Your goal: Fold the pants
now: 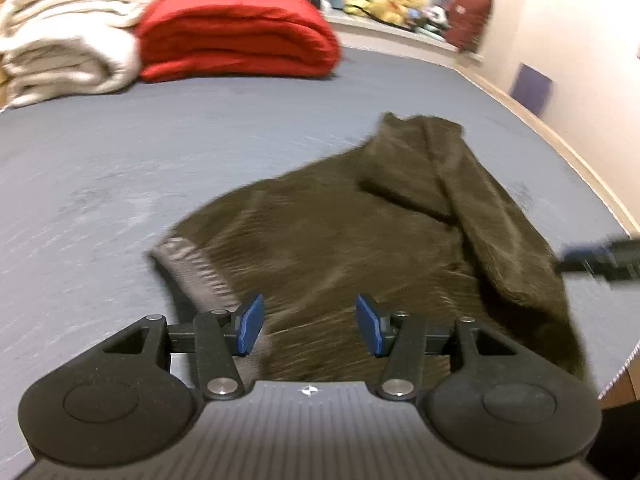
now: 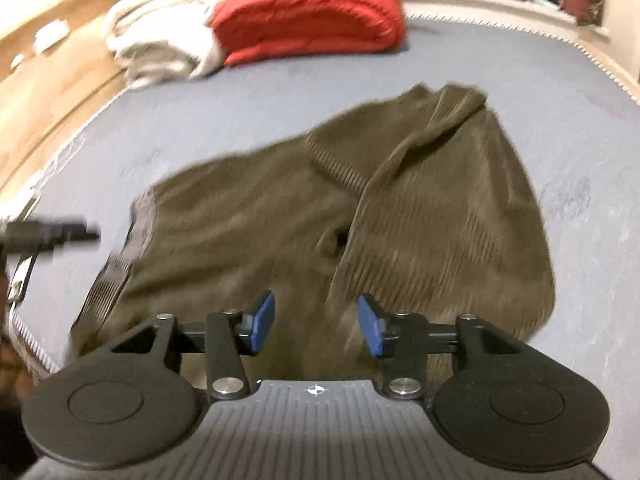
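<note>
Olive-brown corduroy pants (image 1: 340, 232) (image 2: 360, 200) lie folded over on the grey-blue mattress, with a grey waistband (image 1: 196, 272) (image 2: 116, 268) at the left edge and a leg laid diagonally across the top. My left gripper (image 1: 310, 330) hangs above the near part of the pants, open, with nothing between its blue pads (image 1: 250, 330). My right gripper (image 2: 316, 328) also hovers over the near edge of the pants, open and empty. The right gripper's blurred tip (image 1: 600, 260) shows at the right edge of the left wrist view; the left gripper's tip (image 2: 52, 236) shows at the left of the right wrist view.
A folded red blanket (image 1: 240, 36) (image 2: 312, 12) and a cream blanket (image 1: 68, 36) (image 2: 160, 36) are stacked at the far end of the mattress (image 1: 100, 168). Stuffed toys (image 1: 392, 0) sit on a ledge beyond. A wall (image 1: 580, 60) runs along the right; wooden floor (image 2: 48, 92) lies to the left.
</note>
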Action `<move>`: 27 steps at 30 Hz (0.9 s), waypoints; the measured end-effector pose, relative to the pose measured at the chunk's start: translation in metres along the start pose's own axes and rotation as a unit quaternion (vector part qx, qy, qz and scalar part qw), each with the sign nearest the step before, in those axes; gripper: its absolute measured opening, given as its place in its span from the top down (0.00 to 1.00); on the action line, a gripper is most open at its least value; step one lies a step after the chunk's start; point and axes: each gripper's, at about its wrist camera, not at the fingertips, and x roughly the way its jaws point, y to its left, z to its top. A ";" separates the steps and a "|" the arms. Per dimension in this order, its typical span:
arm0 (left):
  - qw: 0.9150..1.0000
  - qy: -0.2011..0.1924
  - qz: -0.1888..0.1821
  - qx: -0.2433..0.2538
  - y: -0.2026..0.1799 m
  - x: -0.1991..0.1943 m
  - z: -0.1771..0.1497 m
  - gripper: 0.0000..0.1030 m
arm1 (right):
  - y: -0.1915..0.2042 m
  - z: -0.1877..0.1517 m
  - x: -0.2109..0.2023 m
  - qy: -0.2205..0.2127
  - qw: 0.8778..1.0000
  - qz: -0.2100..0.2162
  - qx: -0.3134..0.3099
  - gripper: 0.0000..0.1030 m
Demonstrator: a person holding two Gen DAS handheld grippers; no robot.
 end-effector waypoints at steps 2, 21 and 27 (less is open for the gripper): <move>1.000 0.002 -0.007 0.008 -0.014 0.008 0.003 0.45 | -0.013 0.017 0.013 -0.012 1.000 0.004 0.023 0.50; 0.999 0.023 -0.022 0.000 -0.056 0.042 0.018 0.42 | -0.036 0.050 0.142 0.000 0.996 -0.087 -0.027 0.93; 0.999 0.014 -0.034 -0.003 -0.063 0.037 0.018 0.41 | -0.085 0.035 0.042 -0.071 0.995 -0.073 -0.024 0.94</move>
